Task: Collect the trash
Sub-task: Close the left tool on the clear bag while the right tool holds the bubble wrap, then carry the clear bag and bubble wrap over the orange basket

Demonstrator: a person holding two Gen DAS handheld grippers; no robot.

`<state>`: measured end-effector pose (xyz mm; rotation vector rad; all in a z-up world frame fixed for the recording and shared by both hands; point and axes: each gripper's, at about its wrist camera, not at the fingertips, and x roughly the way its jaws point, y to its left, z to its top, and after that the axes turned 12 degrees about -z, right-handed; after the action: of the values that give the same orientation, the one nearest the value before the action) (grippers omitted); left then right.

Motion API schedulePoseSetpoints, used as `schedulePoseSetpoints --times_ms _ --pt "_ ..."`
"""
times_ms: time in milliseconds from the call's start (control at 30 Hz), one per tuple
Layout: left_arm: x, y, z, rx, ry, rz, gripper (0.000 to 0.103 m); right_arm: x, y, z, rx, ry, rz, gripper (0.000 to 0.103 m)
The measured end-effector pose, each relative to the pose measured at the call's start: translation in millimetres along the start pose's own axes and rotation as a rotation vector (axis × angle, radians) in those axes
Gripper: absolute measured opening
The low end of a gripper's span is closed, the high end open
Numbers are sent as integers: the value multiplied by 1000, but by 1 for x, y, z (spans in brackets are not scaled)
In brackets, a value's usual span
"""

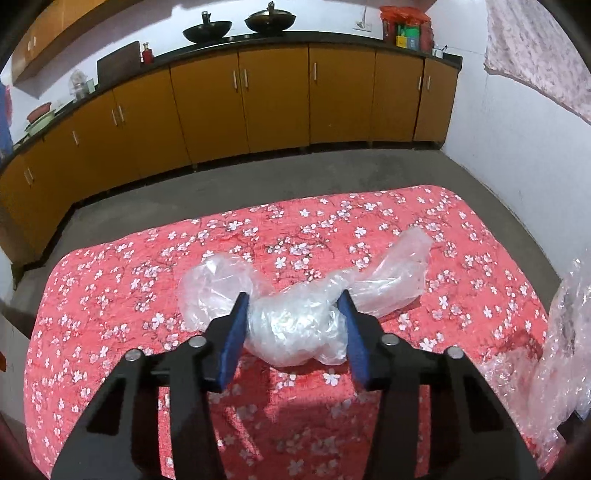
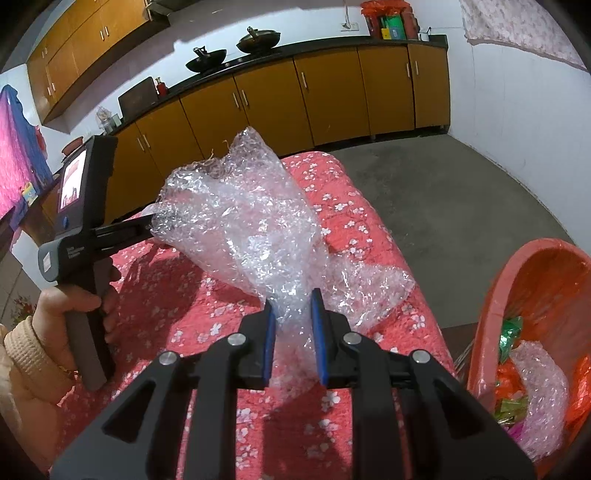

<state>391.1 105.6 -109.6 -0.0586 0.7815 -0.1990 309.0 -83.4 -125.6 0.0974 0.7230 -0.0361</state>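
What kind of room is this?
Most likely a home kitchen: orange cabinets run under a dark counter, two black woks sit on it, and a table under a red floral cloth stands on the bare floor.

Red floral bedspread [image 1: 461,258] (white blossoms) on bed; crumpled clear plastic bag [image 1: 295,317] lies on it.
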Motion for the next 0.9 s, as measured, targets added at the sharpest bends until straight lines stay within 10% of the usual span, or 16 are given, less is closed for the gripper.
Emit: schedulePoseSetpoints --times_ms 900 --pt "-166 -13 -65 -78 -166 -5 39 -97 -17 0 55 -108 -2 19"
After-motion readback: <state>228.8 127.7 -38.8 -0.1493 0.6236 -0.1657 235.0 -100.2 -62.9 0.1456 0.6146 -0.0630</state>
